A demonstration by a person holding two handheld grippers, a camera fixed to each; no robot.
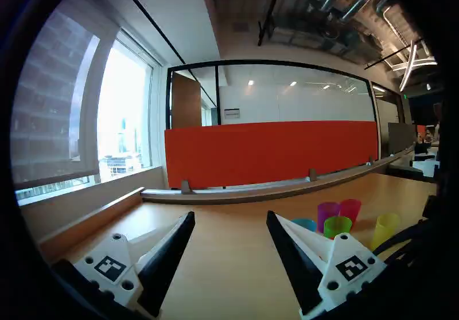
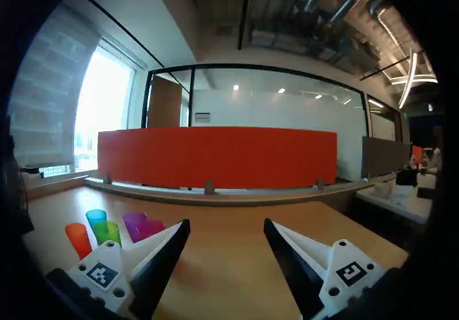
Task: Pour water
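Note:
Several plastic cups stand in a cluster on the wooden table (image 1: pixel 229 251). In the left gripper view they sit to the right of my fingers: a purple cup (image 1: pixel 327 214), a pink cup (image 1: pixel 350 210), a green cup (image 1: pixel 337 226), a blue cup (image 1: pixel 304 224) and a yellow cup (image 1: pixel 385 228). My left gripper (image 1: pixel 229 222) is open and holds nothing. In the right gripper view the cups sit at the left: an orange cup (image 2: pixel 78 240), a blue cup (image 2: pixel 96 218), a green cup (image 2: pixel 107 231), a purple cup (image 2: pixel 134 222) and a pink cup (image 2: pixel 150 228). My right gripper (image 2: pixel 225 228) is open and holds nothing.
A red partition (image 1: pixel 269 151) runs along the table's far edge, with a glass wall behind it. A bright window (image 1: pixel 120 125) and a low ledge are on the left. Another desk with white items (image 2: pixel 401 194) lies at the right.

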